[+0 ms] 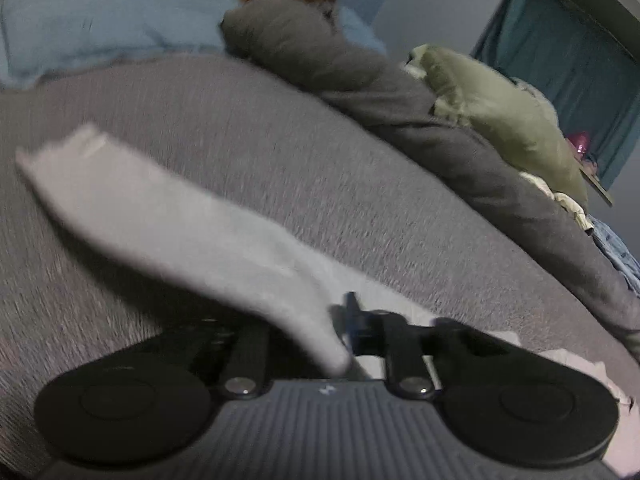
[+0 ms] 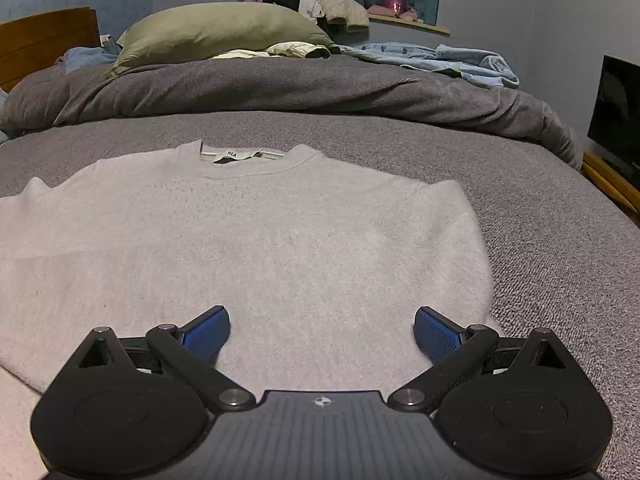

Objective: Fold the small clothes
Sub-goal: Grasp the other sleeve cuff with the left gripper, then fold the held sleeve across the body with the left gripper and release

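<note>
Both tongs over sweater: left seemingly pinching sleeve, right spread

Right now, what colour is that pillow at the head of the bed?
Olive green; the pillow shows best in the right wrist view.

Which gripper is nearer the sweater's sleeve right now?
Left. The left gripper is shut on the sweater's sleeve, pinching its cloth. The right gripper hangs open over the sweater's lower body, holding nothing.
</note>
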